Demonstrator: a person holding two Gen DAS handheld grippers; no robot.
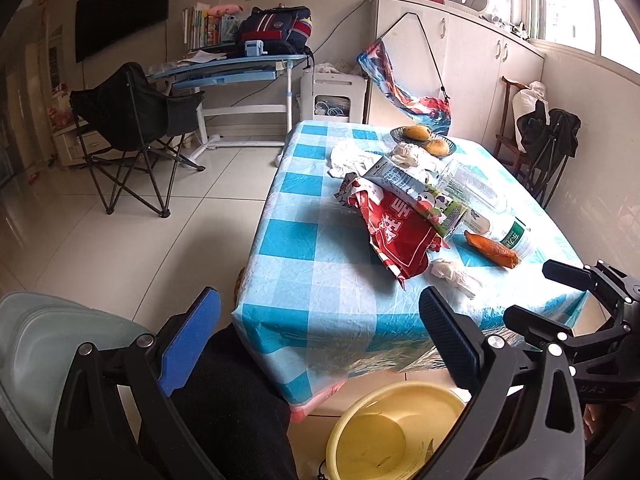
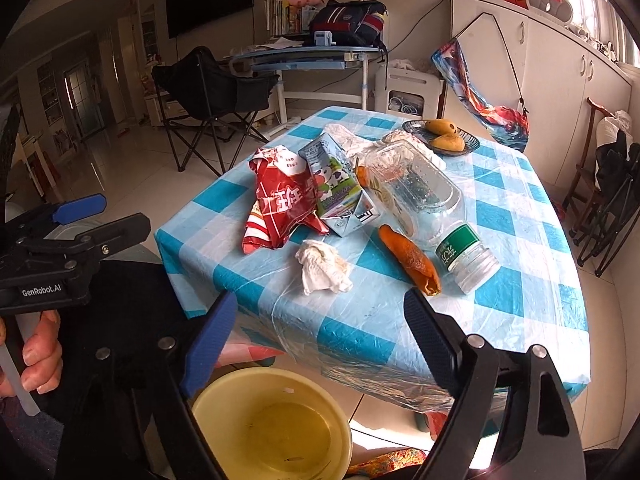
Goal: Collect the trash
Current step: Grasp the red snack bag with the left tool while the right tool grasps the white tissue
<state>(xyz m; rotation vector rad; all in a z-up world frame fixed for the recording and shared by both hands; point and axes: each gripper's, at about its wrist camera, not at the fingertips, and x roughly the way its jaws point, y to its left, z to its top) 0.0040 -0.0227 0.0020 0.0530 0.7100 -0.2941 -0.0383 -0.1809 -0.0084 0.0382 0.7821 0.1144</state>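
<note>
While trash litters the table (image 2: 520, 208), both grippers gape empty.

The near strip of the checked tablecloth (image 2: 360, 320) lies bare, so the table's near edge offers open passage. Past it, a crumpled tissue (image 2: 322, 266) sits at twelve o'clock, an orange peel (image 2: 410, 258) at one. Behind them the red wrapper (image 2: 280, 204), milk carton (image 2: 340, 188) and lying plastic bottle (image 2: 424, 196) form a touching barrier. A yellow basin (image 2: 272, 420) stands below on the floor.
</note>
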